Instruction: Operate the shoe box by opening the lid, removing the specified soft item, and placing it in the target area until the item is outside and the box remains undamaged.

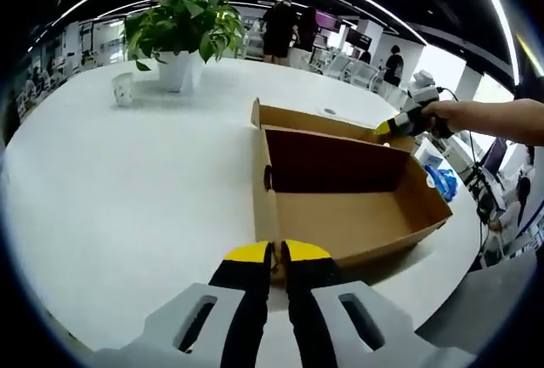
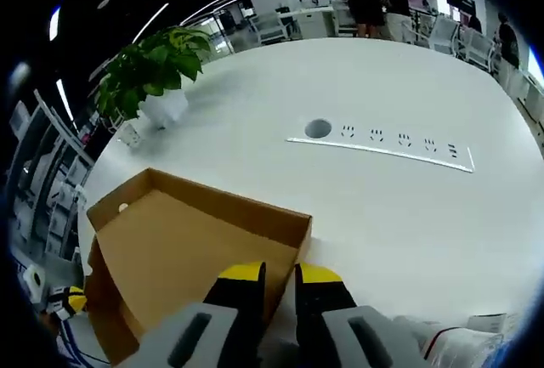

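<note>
A shoe box point(image 1: 340, 189) lies open on the table point(image 1: 127, 181), its lid point(image 2: 187, 249) folded back flat beside it. Behind the box, well apart, stands a potted plant point(image 1: 180, 32), with a small cup point(image 1: 124, 88) just left of the plant. Beyond the lid, a strip of sockets point(image 2: 382, 145) is set into the table. A soft packet point(image 1: 442, 181) lies right of the box.

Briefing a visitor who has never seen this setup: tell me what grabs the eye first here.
The open cardboard shoe box dominates the middle of the white table, its inside looking empty. The left gripper pinches the box's near wall, while the right gripper holds the far lid edge. A potted plant stands behind, beside a small cup.
</note>
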A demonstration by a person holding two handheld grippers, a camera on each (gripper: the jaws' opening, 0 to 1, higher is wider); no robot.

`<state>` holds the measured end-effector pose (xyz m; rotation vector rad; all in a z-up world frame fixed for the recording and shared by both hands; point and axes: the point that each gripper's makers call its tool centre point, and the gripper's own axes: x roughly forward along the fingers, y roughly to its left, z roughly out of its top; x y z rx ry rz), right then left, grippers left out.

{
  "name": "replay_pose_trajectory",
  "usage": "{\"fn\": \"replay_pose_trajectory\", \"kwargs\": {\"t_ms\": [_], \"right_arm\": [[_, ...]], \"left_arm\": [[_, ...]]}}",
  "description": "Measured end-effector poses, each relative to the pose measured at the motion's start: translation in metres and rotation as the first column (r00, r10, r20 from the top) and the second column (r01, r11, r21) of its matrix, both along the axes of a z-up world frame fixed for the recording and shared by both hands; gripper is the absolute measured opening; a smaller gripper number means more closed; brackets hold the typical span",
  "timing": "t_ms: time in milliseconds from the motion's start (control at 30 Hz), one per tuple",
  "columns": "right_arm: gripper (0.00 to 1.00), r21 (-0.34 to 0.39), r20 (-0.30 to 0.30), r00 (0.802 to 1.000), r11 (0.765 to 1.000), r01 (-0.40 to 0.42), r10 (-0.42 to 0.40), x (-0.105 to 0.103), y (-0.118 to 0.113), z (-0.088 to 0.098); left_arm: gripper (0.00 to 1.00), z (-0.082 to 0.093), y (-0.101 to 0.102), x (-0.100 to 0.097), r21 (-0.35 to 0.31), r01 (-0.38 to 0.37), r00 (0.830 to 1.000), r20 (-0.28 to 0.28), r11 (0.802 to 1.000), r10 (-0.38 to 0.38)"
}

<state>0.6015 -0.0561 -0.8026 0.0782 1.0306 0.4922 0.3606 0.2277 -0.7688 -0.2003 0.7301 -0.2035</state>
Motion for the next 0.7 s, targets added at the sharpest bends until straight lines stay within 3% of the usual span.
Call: {"fn": "replay_pose_trajectory", "kwargs": {"t_ms": [100,467,700], "right_arm": [[0.03,-0.015,0.024,1.0,1.0,0.017,-0.017,0.001,-0.006,0.007],[0.01,0.013,0.046,0.999,1.0,0.024,-0.024,-0.003,-0.004,0.024],[0.0,0.03,0.081,0.997,1.0,-0.005,0.002,-0.001,-0.003,0.044]], "left_arm": [[0.04,0.0,0.0,0.0,-0.002,0.004,1.0,0.0,1.0,-0.004],[0.04,-0.002,0.0,0.001,-0.011,0.002,1.0,-0.002,1.0,-0.002],[0.04,-0.003,0.002,0.001,-0.029,-0.008,1.0,0.005,1.0,0.008]]}}
